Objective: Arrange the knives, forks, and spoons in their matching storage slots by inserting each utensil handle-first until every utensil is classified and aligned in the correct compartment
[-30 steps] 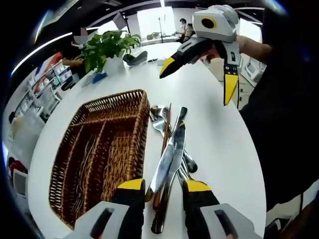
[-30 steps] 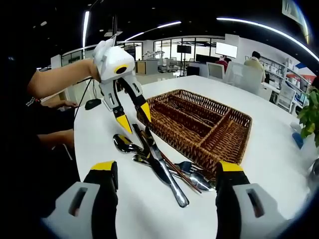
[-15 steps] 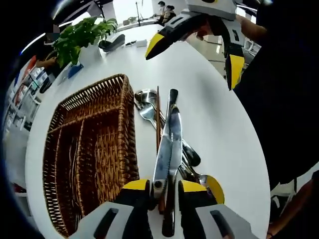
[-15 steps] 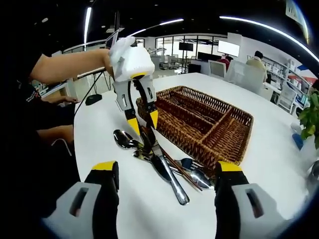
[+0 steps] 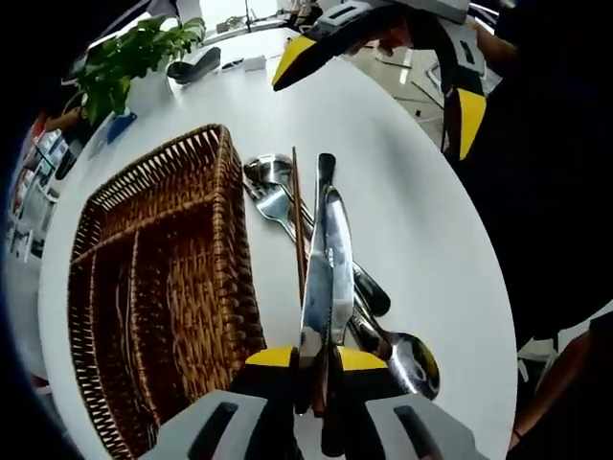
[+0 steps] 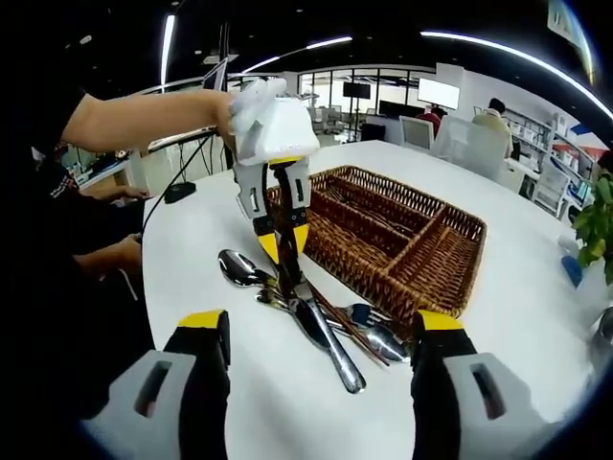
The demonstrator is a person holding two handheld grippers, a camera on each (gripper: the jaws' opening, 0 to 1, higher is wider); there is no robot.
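Lying in a loose heap on the white bench (image 6: pixel 220 316), just beside the long wall of the wicker tray (image 5: pixel 144 287), the cutlery is not yet sorted: two knives (image 5: pixel 326 259) lie one over the other on top of the pile, with spoons (image 5: pixel 268 172) and a fork beneath them and a pair of slim brown sticks, which look like chopsticks (image 5: pixel 297 211), running alongside. The left tool (image 5: pixel 316 358) has its yellow-tipped jaws drawn close together on the near end of the knives, where the handles lie; the right gripper view shows it standing nearly upright over the pile with its tips at the knife handle (image 6: pixel 285 273), so it appears clamped on at least one knife, though whether both are caught cannot be told. The right tool (image 6: pixel 311 331) hangs back above the bench with its jaws wide apart and nothing between them; in the left gripper view it sits high at the far side of the bench (image 5: pixel 383 57). The tray's compartments (image 6: pixel 383 230) look mostly bare, with something faint and thin possibly lying in one long slot, too dim to name. By that reading the task is at its very start: the first knife is only just being taken, and every knife, fork and spoon is left to be carried over and slid handle-first into its own slot.
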